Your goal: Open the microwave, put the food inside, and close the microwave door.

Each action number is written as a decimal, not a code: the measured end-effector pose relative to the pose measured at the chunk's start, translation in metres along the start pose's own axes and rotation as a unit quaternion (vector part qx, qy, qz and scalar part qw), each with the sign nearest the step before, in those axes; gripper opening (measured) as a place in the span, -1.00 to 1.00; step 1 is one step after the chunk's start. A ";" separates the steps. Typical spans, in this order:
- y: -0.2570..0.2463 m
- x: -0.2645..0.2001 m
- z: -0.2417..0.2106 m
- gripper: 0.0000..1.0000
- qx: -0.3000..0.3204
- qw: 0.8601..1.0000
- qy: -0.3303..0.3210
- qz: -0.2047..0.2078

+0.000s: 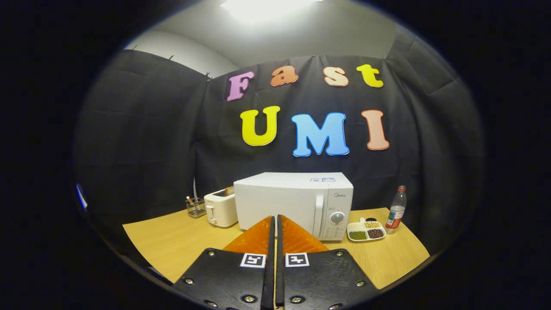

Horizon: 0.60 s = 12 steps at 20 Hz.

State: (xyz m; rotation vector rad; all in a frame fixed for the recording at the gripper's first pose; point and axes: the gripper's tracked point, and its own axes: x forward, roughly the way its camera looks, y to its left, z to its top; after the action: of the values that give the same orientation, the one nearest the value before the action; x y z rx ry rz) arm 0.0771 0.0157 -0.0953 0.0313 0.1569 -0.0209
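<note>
Microwave (297,202): white, door closed, set on the wooden bench (172,241) toward its back, directly beyond the claw's fingertips. A vertical handle (318,215) is fitted at the door's right side; a control panel with a round dial (337,217) is found right of the handle.

Food: a white divided dish (366,230) is placed on the bench just beside the microwave's right front corner. Three compartments are filled: green grains at the near left, pale yellow ones at the back, dark reddish-brown ones at the near right.

Claw (275,217): the two fingers are brought together, only a thin slit being left between them; nothing is held. The tips are pointed at the microwave's front, apart from it and above the bench.

Bottle (396,211): clear plastic, red cap, upright, just right of the dish.

Toaster (220,209): cream-coloured, set close against the microwave's left side, with a slice of bread seen in its slot.

Wire basket (196,206): small, set left of the toaster near the bench's back edge; its contents cannot be made out.
</note>
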 end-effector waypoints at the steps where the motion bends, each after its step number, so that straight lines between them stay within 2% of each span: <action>1: 0.001 -0.014 0.010 -0.95 -0.001 1.000 -0.003 0.005; 4: -0.008 -0.053 0.021 -0.95 -0.029 1.000 -0.005 0.002; 9: -0.019 -0.098 0.033 -0.92 -0.031 0.998 -0.041 -0.025; 10: -0.017 -0.103 0.036 -0.82 -0.039 0.998 -0.048 -0.026; 11: -0.017 -0.108 0.039 -0.65 -0.045 0.997 -0.054 -0.024; 12: -0.017 -0.111 0.039 -0.38 -0.050 0.997 -0.054 -0.023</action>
State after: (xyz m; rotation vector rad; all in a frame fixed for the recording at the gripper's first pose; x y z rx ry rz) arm -0.0264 -0.0006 -0.0399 -0.0741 0.0514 -0.0609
